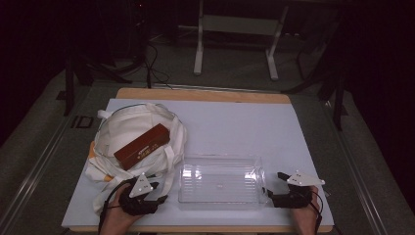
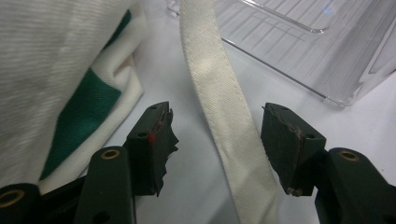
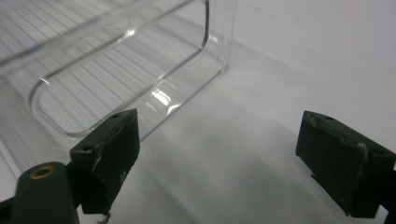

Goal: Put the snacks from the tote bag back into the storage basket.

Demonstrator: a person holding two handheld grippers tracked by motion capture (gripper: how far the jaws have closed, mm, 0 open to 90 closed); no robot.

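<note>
The left tool (image 2: 215, 135) stands at the near left of the bench (image 1: 293, 147), its jaws spread with the bag's strap (image 2: 219, 107) lying between them; the pads stand apart from the strap on both sides, so nothing is pinched. The bag (image 1: 134, 134), a cream cloth tote with a green patch, lies crumpled at the left of the bench, and a brown box (image 1: 142, 146) rests on top of it, tilted, not inside it as far as can be seen. A clear bin (image 1: 221, 178) sits empty just right of the bag, at the near middle of the bench. The right tool (image 3: 233, 154) waits beside the bin's right end, jaws wide apart and holding nothing; its left pad stands near the bin's corner, and contact cannot be judged. Assessment: the work appears to be at an early stage. The likely job is handling the bag and the box, possibly with the bin as a destination, but nothing lies in the bin and the strap is not yet gripped. Remaining, by judgement: closing on the strap, lifting or opening the bag, and moving the box.
</note>
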